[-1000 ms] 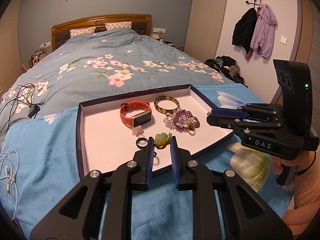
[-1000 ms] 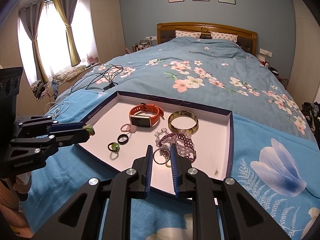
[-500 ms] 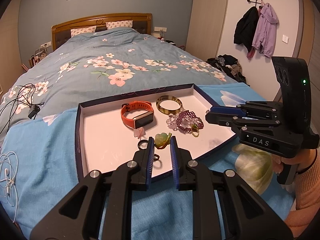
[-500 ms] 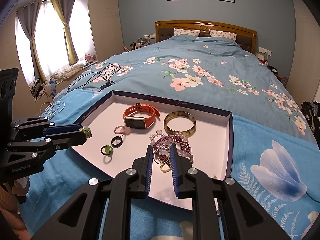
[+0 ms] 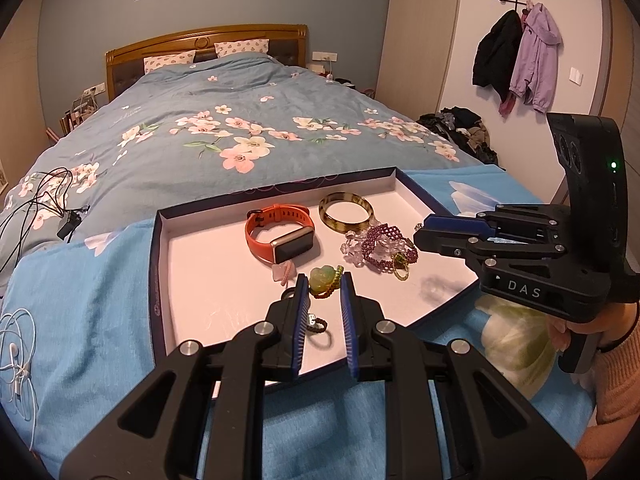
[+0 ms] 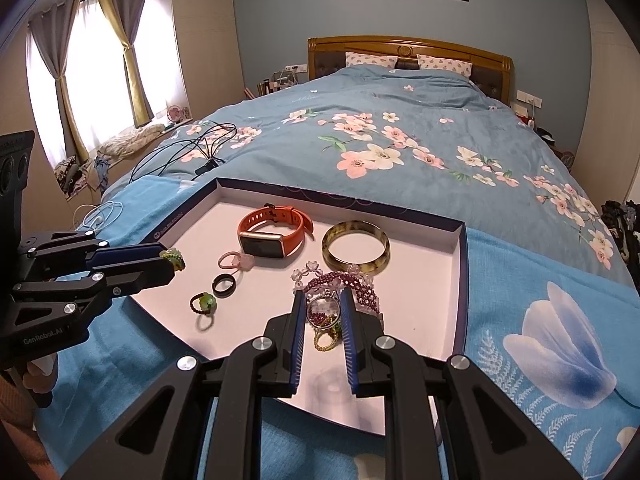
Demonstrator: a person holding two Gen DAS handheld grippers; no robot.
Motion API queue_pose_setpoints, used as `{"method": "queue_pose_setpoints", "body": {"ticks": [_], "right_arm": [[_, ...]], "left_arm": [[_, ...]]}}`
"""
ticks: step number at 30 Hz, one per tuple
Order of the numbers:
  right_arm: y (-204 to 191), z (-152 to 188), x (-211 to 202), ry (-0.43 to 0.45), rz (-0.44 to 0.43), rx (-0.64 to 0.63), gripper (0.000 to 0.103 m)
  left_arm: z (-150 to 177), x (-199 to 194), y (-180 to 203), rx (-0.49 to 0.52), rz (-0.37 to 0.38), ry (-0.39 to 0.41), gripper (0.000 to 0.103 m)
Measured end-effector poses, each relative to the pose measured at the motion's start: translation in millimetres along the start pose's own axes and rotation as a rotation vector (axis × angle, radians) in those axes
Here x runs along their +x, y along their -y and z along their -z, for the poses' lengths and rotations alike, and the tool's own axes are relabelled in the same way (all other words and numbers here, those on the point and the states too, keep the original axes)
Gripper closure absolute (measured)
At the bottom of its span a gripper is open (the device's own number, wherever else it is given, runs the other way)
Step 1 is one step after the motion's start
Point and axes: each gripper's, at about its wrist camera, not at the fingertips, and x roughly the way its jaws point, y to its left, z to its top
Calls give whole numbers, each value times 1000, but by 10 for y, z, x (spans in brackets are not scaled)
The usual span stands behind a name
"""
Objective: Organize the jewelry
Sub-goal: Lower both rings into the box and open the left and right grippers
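Left tool (image 5: pixel 324 285) nearly shut around green flower ring (image 5: pixel 323 281), above tray (image 5: pixel 200 276).

Green ring (image 5: pixel 325 281) between left tongs (image 5: pixel 324 288)

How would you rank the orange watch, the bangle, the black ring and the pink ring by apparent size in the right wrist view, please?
1. orange watch
2. bangle, close to the watch
3. pink ring
4. black ring, similar to the pink ring, so unsure
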Motion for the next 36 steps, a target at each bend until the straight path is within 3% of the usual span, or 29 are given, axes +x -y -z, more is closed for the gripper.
{"method": "queue_pose_setpoints", "body": {"ticks": [36], "right_arm": [[44,-72,240,-51,29,-17,87]], "left_arm": [[-82,288,-72,-30,-55,-55,87]]}}
